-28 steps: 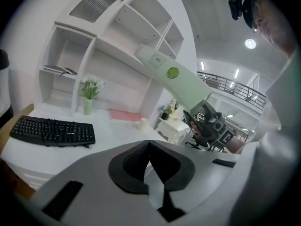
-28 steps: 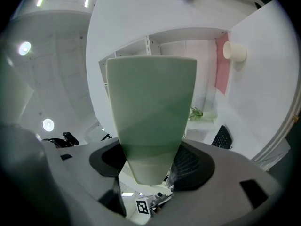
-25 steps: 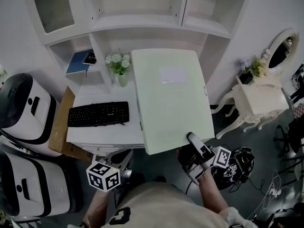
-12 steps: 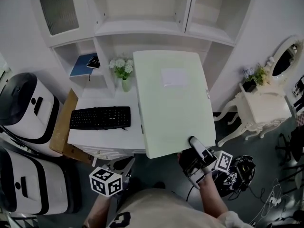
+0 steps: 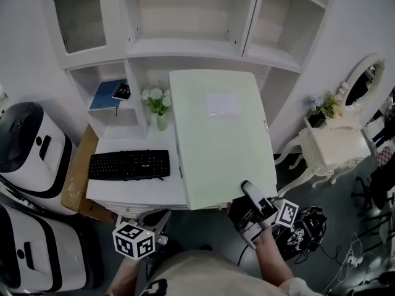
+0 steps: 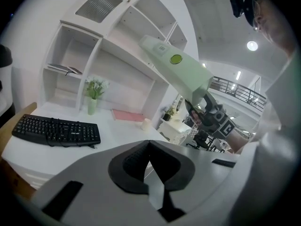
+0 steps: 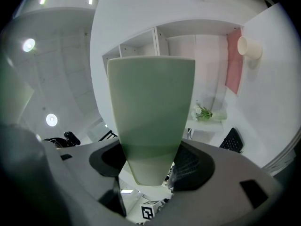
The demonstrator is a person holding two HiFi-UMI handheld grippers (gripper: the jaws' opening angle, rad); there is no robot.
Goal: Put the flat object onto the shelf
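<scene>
Tongs on the right (image 5: 245,193) clamped the near corner of the pale green flat folder (image 5: 219,140); the left tongs (image 6: 149,160) were closed on nothing. A tall white shelf unit (image 5: 185,48) stood at the far side, with the white tabletop (image 5: 123,182) below it. The folder hung tilted over the tabletop's right part, not yet on a shelf. A black keyboard (image 5: 128,164) lay to its left, and a small vase of white flowers (image 5: 157,103) stood beyond.

Pale green flat folder (image 5: 216,140), seemingly tilted, before shelf (image 5: 185,45)

Desk (image 5: 117,135) bears keyboard (image 5: 128,164) and flower vase (image 5: 161,121); shelf cubby (image 5: 80,82) holds blue book (image 5: 105,97).
</scene>
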